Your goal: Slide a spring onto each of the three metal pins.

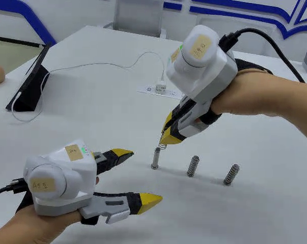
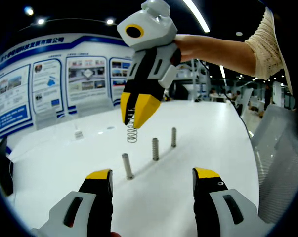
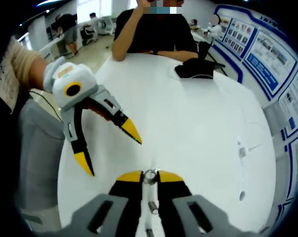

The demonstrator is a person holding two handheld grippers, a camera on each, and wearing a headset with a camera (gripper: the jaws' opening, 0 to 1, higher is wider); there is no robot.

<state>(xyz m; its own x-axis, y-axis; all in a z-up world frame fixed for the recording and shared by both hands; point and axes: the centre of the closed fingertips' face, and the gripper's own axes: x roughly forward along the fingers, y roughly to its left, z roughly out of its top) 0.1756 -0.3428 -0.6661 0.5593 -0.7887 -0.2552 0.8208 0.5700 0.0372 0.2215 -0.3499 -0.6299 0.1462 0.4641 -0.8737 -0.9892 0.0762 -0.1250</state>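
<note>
1. The right tool (image 1: 168, 137), jaws pressed together on the upper coils of a spring (image 1: 163, 146), hangs over the bare pin (image 1: 156, 158). The spring's free end dangles close above the pin's tip, not yet on it.
2. The left tool (image 1: 138, 175), jaws spread wide and gripping nothing, hovers low over the white bench (image 1: 92, 117) on the person's side, its tips aimed toward the same pin.
3. The two sprung pins (image 1: 193, 165) stand in a row with the bare one, each already wearing its coil. This appears to be the last of the three.
4. In the left gripper view the spring hangs slightly off the pin's line. The step likely calls for centring its bore over the tip, holding it upright, then lowering straight.
5. Letting go is probably best once several coils have passed the tip. The pin looks slender on a small foot, so a sideways nudge could tip it.
6. Open bench surrounds the row. The nearest obstacle is the sprung pin just beside the bare one, with the left tool near on the other side.
7. A white cable (image 1: 92, 65), a socket block (image 1: 161, 89) and a black stand (image 1: 28, 89) lie well apart, toward the far side.
</note>
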